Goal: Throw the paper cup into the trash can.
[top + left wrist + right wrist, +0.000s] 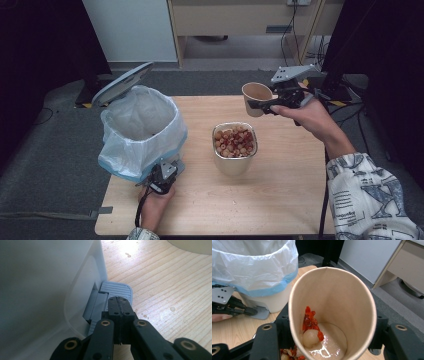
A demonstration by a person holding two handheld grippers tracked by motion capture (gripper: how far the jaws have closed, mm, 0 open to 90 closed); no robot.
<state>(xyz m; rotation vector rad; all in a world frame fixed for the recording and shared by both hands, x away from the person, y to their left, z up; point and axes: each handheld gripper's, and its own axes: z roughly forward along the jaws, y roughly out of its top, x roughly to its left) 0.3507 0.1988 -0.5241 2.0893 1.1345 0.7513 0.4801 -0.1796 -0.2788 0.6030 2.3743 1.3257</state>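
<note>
Tongs [256,105] over wooden table [280,195]

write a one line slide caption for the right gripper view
Right gripper clamps a tilted paper cup holding red peel and a pale fruit, with the lined bin beyond.

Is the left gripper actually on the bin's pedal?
Touching. In the left gripper view the shut jaws of the left gripper press down on the grey ribbed pedal; in the high view the bin lid stands open.
</note>
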